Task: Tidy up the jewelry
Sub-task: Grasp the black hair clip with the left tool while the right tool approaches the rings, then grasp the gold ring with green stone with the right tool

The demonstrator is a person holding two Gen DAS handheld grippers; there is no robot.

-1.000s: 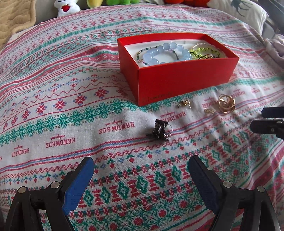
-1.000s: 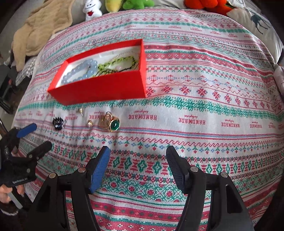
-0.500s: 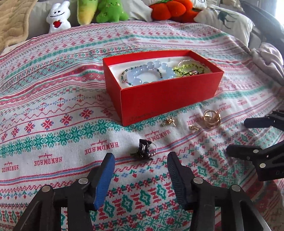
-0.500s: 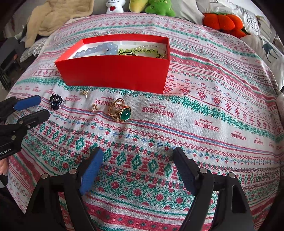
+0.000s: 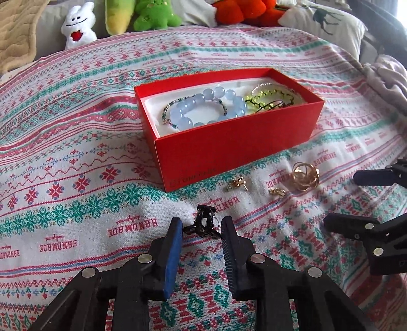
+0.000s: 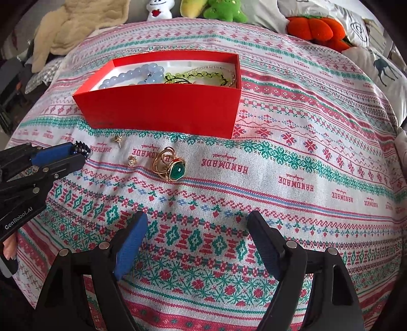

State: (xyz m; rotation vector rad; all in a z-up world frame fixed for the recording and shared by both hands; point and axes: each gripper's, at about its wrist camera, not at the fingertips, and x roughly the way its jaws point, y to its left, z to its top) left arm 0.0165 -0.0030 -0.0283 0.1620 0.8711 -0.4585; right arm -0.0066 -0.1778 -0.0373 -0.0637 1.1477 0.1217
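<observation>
Left wrist view
Left hand-held gripper (image 5: 202,230): fingers narrowed around black charm (image 5: 203,224), apparently just touching, not clamped.
Ahead: red box (image 5: 229,150) holding blue bead bracelet (image 5: 203,109), green strand (image 5: 269,100); done.

Right wrist view
Right hand-held gripper (image 6: 197,239): fingers wide apart, empty.
Ahead, left: green-stone ring (image 6: 171,164), two gold earrings (image 6: 117,139); outside box.
Surface: patterned bedspread (image 6: 292,157); plush toys (image 6: 223,10) beyond.

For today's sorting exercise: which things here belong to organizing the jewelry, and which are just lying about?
Job: red box, black charm between left gripper fingers, green-stone ring, two gold earrings.
Lying about: plush toys, beige blanket, pillow.
</observation>
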